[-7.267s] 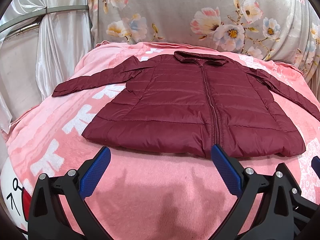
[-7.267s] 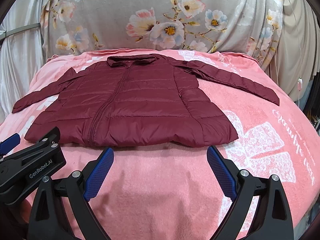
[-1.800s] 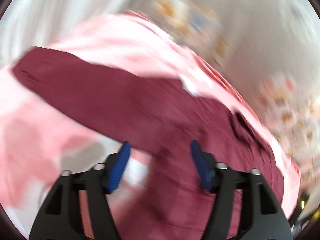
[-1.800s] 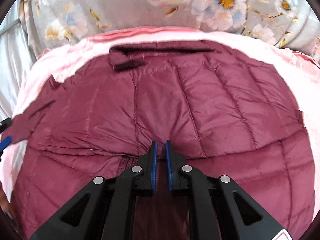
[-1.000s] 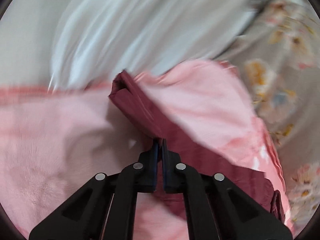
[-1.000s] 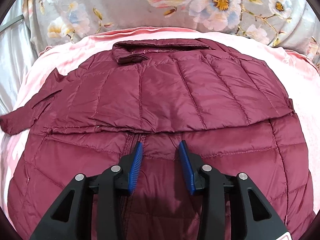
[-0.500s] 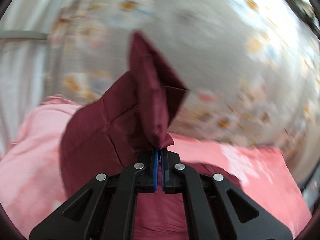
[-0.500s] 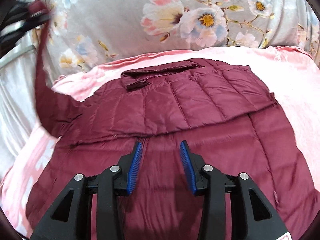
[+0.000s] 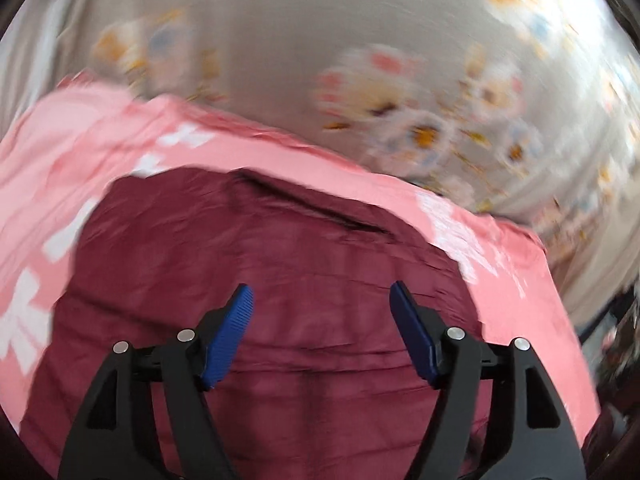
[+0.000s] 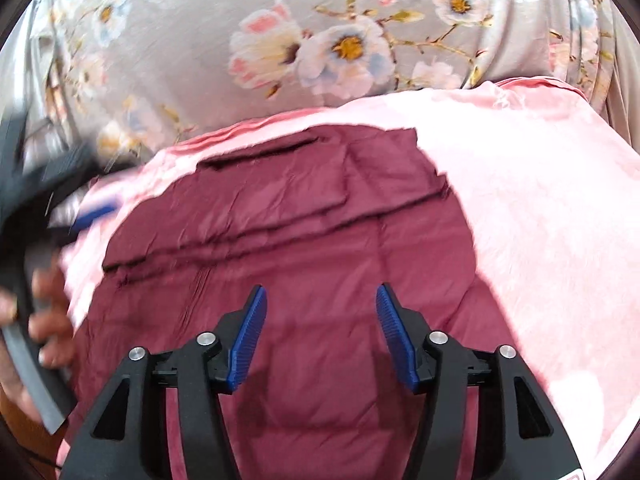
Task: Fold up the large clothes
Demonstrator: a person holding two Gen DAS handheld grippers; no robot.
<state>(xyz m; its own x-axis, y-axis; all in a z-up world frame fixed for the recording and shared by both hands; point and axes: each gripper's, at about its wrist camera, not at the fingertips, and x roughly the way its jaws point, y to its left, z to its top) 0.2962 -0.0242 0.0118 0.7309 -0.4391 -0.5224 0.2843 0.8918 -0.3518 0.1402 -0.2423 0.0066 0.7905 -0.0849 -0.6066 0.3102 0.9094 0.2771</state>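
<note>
A dark red quilted jacket (image 9: 280, 280) lies on the pink blanket (image 9: 100, 140); it also shows in the right wrist view (image 10: 320, 232). Both sleeves lie folded across its chest in overlapping bands (image 10: 280, 208), collar (image 10: 256, 156) at the far end. My left gripper (image 9: 320, 312) is open and empty above the jacket's middle; its view is blurred. My right gripper (image 10: 318, 312) is open and empty above the lower body of the jacket. The left gripper's blue pad (image 10: 96, 212) and the hand holding it (image 10: 44, 320) show at the left edge of the right wrist view.
A grey floral curtain (image 10: 320, 40) hangs right behind the far edge of the bed. Pink blanket (image 10: 540, 200) lies bare to the right of the jacket. White patterned patches (image 9: 24, 320) mark the blanket on the left.
My left gripper has let go of the sleeve it carried over the jacket and opened wide. The sleeve now lies across the chest. My right gripper stayed open and drew back a little.
</note>
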